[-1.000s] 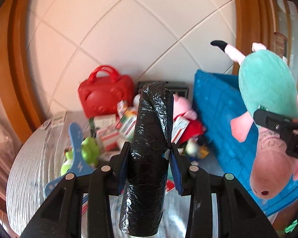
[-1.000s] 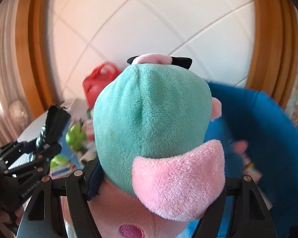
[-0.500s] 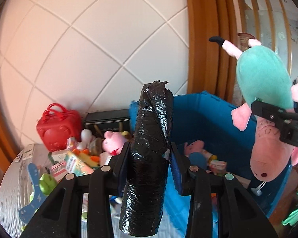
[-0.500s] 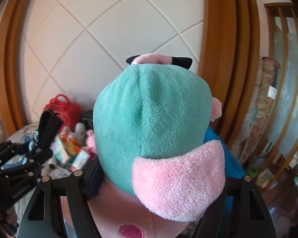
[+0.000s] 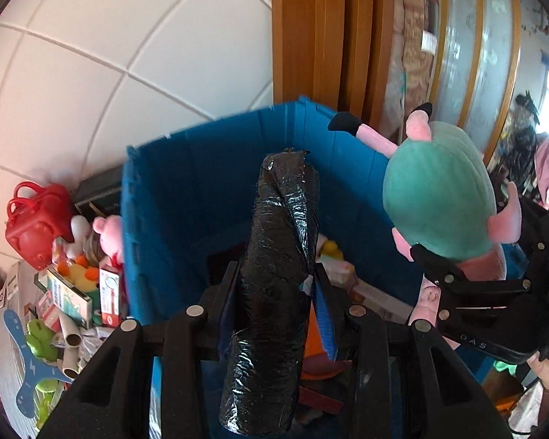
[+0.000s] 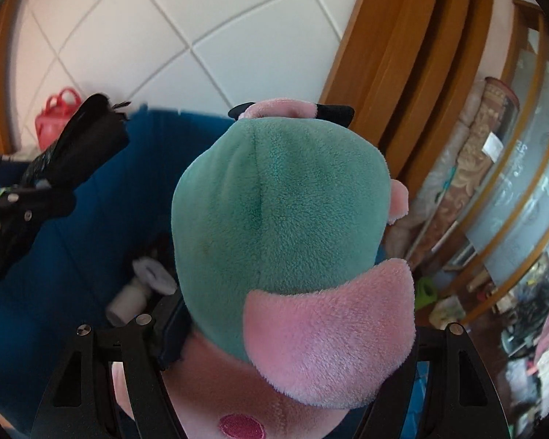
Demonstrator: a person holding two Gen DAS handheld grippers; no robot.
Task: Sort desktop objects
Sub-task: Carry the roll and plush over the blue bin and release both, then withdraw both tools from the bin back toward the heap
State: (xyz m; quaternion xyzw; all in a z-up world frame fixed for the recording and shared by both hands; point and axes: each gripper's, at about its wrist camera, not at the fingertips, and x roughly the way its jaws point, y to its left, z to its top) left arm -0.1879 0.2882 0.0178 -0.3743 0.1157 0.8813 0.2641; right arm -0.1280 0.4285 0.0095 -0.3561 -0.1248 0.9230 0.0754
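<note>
1. Two loads are gripped: the left tongs (image 5: 274, 307) pinch a black plastic-wrapped roll (image 5: 274, 285) upright, and the right tongs (image 6: 285, 333) clamp a pink-and-green plush pig (image 6: 278, 219).
2. Just beyond and below both tongs sits the blue bin (image 5: 186, 197); lower each load inside its walls before letting go.
3. Left of the left tongs, clutter on the counter (image 5: 7, 358) awaits sorting.

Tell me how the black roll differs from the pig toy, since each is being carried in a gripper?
The black roll is a slim, shiny, crinkled cylinder of plastic; the pig toy is round, fuzzy plush in green and pink. The roll stands nearly upright in the left gripper; the toy hangs head down in the right gripper. Both are clamped above the blue bin.
</note>
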